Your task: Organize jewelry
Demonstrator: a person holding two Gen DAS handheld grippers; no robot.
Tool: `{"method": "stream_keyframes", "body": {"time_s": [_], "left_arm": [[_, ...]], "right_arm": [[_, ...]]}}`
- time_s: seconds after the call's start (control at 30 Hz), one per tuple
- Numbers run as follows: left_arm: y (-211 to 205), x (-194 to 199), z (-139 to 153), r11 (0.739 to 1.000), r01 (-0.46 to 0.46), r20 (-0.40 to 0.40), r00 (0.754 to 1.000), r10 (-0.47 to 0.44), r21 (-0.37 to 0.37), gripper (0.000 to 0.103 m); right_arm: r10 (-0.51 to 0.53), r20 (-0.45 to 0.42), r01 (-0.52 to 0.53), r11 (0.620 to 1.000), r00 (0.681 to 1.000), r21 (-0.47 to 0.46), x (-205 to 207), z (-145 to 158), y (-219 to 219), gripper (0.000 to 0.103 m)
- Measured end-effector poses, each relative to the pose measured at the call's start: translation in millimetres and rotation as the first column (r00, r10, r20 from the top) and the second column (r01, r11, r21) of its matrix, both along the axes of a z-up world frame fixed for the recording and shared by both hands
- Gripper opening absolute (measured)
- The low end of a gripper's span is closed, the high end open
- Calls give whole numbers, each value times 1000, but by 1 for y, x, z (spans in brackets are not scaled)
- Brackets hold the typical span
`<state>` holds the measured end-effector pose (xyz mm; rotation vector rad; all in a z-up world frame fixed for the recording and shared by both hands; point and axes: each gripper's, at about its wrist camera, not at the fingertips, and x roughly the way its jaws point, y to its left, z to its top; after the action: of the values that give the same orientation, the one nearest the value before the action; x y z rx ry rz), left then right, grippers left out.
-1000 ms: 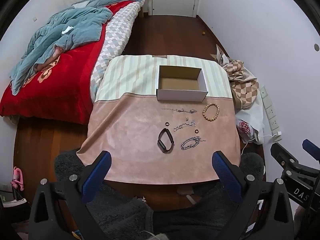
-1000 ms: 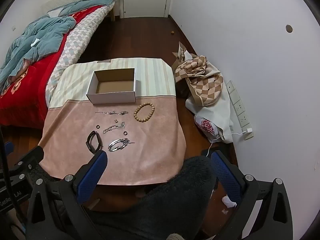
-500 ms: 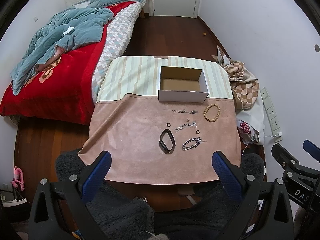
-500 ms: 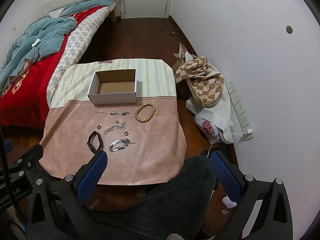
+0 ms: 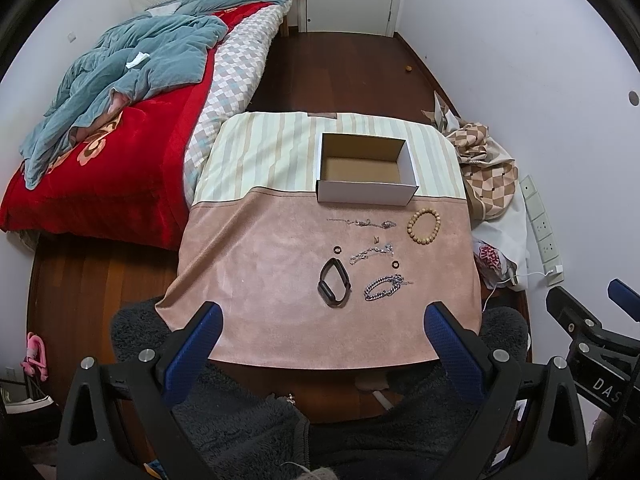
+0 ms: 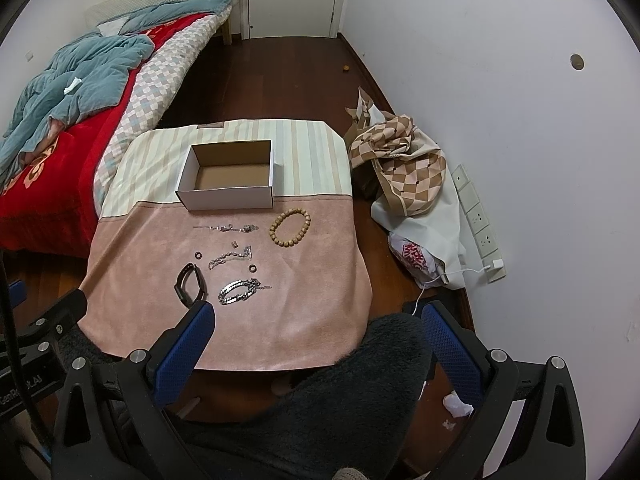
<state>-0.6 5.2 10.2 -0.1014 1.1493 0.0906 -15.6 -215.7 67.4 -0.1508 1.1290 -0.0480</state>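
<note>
Black wristband (image 5: 334, 282) beyond left claw (image 5: 323, 326).

You've got one open box (image 5: 367, 172), one bead bracelet (image 5: 423, 227), one black band (image 5: 334, 282), three silver chains (image 5: 383, 287), two dark rings (image 5: 338, 249), one small clasp (image 5: 376, 238).

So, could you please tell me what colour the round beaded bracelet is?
Light tan round beaded bracelet, clearest in the right wrist view.

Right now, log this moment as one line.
stage: pre-grasp | left claw: open, empty | right claw: open, empty | box: empty | jewelry: all on cloth
</note>
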Motion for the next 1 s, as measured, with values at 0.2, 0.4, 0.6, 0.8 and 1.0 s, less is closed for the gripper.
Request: {"method": "stream_keyframes", "body": {"time_s": [0.2, 0.4, 0.6, 0.8, 1.0], "left_arm": [[0, 0, 0, 1000, 5, -1, 1000, -5, 2, 103], [0, 1, 1, 1000, 5, -2, 1000, -5, 0, 103], [0, 0, 1, 1000, 5, 0, 1000, -5, 0, 103], [-3, 0, 1, 1000, 8, 3, 1000, -8, 1, 103], [-3, 0, 1, 1000, 8, 3, 1000, -8, 0, 103]], "right_arm": [[-3, 4, 3, 1000, 1000, 0, 1, 2, -1, 103], [-2, 7, 2, 1000, 1000, -2, 1, 3, -1, 103], [-5, 10, 5, 1000, 1000, -2, 1, 5, -2, 103], [-9, 17, 10, 1000, 1000, -3, 0, 6, -4, 103], [-8, 17, 9, 1000, 1000, -4, 1, 7, -4, 103]]}}
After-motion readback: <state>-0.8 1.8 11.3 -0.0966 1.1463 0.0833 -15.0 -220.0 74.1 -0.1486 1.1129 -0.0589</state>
